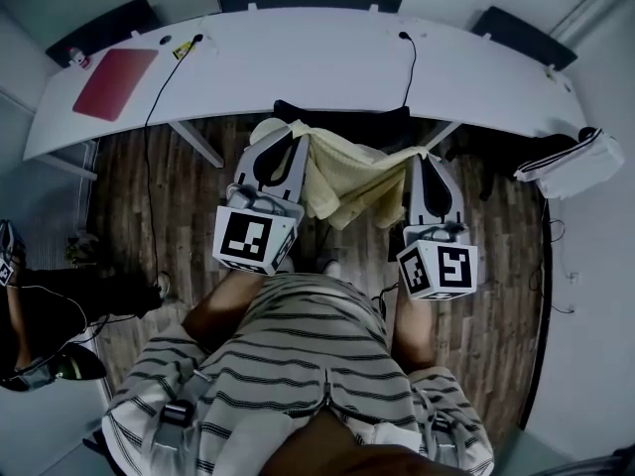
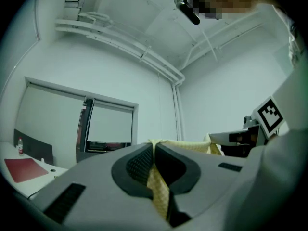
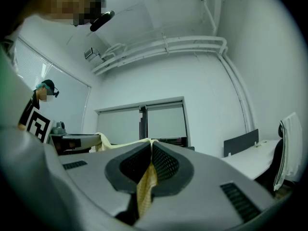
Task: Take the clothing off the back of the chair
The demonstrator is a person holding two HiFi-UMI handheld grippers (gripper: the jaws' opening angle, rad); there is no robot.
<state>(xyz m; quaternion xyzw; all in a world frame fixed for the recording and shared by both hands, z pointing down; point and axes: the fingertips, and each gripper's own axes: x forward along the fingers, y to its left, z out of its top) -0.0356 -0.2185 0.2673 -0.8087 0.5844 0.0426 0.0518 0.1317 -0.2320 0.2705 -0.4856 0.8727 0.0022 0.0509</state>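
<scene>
left gripper and right gripper both pinch the yellow garment, stretched between them just short of the white desk edge.

garment: yellow garment, stretched between both grippers, sagging in the middle, just above the dark chair.
left gripper: clamped on the garment's left top edge.
right gripper: clamped on its right top edge.
table: white, curved, beyond the chair; red mat at its left end.
floor: wood planks.
</scene>
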